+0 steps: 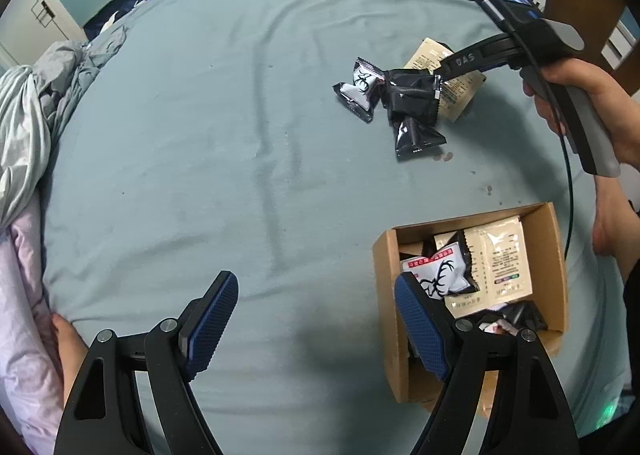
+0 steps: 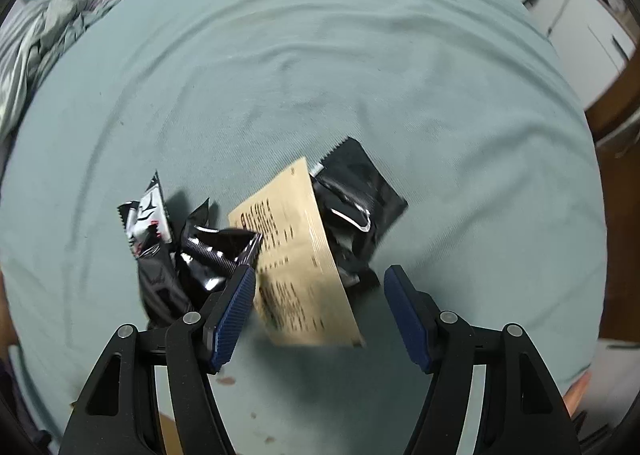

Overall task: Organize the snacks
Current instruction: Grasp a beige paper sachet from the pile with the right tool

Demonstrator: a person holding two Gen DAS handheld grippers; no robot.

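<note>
OK, left wrist view first. Left gripper [image 1: 316,319] has its jaws wide apart, holding nothing, over the teal bedsheet [image 1: 224,127]. Its right pad overlaps the near-left corner of the cardboard box [image 1: 554,255]. In the box: a white deer-print snack pack [image 1: 442,271] lying flat, beige sachets [image 1: 504,255] beside it toward the box's far-right wall with their long axes running roughly near-to-far, and dark packs at the near end. Beyond the box, well apart from it, sits the loose pile: a deer-print pack [image 1: 360,89] on the left, a black foil pack [image 1: 412,95] in the middle, another black pack [image 1: 418,135] on the side nearer the box, and a beige sachet [image 1: 448,83] behind them. The right gripper [image 1: 444,73], held in the person's right hand [image 1: 588,103], has its tips at the black foil pack. From here I cannot tell how its jaws stand.

Right wrist view, some motion blur. Right gripper [image 2: 320,311] has its jaws spread wide, clamping nothing. The beige sachet [image 2: 296,251] lies between them and just ahead, long axis running near-to-far, tilted slightly left at the far end. A black pack [image 2: 356,195] sits partly under the sachet's right edge. Left of the sachet: crumpled black foil pack [image 2: 212,251] touching the left pad, then the deer-print pack [image 2: 146,215].
</note>
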